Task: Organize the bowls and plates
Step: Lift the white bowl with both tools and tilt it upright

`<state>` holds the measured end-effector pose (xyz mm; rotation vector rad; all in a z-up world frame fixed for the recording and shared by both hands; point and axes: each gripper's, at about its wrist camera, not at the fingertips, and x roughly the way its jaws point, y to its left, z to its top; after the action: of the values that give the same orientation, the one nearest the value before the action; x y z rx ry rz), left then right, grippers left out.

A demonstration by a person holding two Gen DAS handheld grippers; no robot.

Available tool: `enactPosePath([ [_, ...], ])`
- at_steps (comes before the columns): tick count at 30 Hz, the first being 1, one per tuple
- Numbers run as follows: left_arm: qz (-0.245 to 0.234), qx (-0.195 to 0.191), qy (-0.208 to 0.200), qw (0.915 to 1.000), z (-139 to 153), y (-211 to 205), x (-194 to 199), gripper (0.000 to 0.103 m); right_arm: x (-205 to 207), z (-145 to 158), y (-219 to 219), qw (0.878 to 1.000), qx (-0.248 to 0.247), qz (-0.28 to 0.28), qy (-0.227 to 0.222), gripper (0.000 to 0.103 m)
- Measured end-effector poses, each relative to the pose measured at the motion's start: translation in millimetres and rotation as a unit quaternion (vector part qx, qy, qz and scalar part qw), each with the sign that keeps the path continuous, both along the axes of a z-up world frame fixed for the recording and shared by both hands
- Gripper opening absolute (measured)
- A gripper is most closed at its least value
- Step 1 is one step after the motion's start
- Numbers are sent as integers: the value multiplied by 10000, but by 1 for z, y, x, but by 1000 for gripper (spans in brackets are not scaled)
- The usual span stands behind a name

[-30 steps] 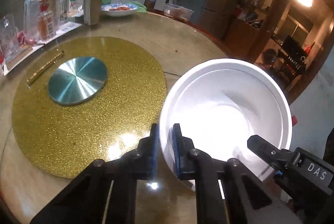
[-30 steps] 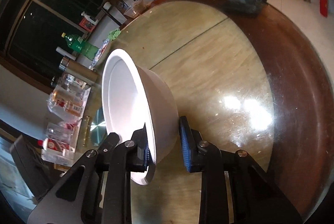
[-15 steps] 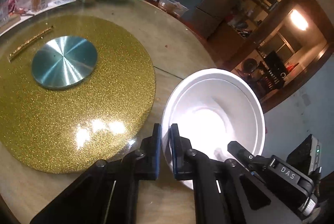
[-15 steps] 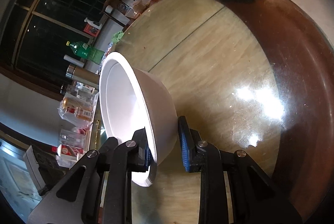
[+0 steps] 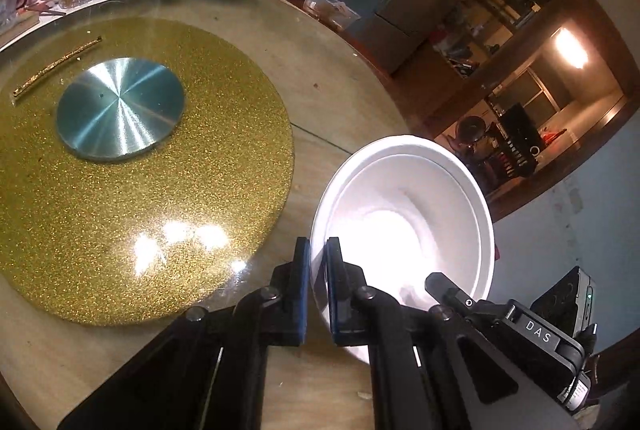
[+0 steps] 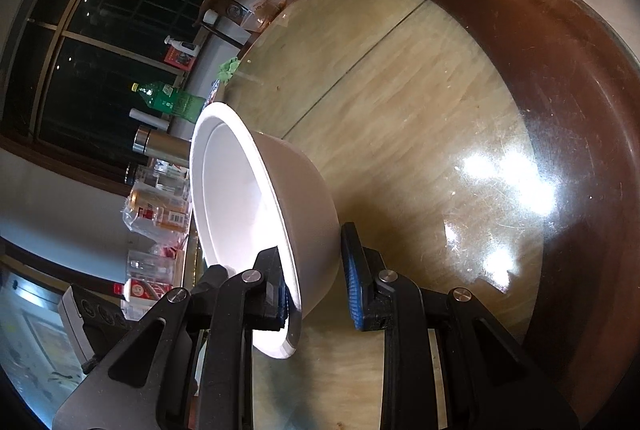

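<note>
Both grippers hold one white bowl [image 5: 404, 230] above the bench [image 5: 344, 77]. The left gripper [image 5: 318, 294] is clamped on the near rim — one pad outside the wall, one inside. The right gripper [image 6: 316, 282] grips the opposite rim; its inner pad presses inside the bowl, the outer pad stands just clear of the wall. A gold glitter disc [image 5: 120, 189] lies left of the left jaws.

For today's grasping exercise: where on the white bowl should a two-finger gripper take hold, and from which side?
Grip the thin rim of the white bowl, one finger inside, one outside, coming from the near edge as the left gripper does. The wall is thin enough to pinch; the body is too wide.
</note>
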<state>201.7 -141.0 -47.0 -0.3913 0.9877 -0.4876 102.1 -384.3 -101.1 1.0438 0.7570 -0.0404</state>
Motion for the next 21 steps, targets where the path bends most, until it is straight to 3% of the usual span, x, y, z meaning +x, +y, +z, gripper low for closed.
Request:
enactPosePath([
  [13,203,483,-344,9980,7,-3,-9,6,6,0,6,9998,42,165,-36,22],
  [21,243,738,-815,9936,18,-7,-20,6,10,0,8,9998,11,199,-84,17],
])
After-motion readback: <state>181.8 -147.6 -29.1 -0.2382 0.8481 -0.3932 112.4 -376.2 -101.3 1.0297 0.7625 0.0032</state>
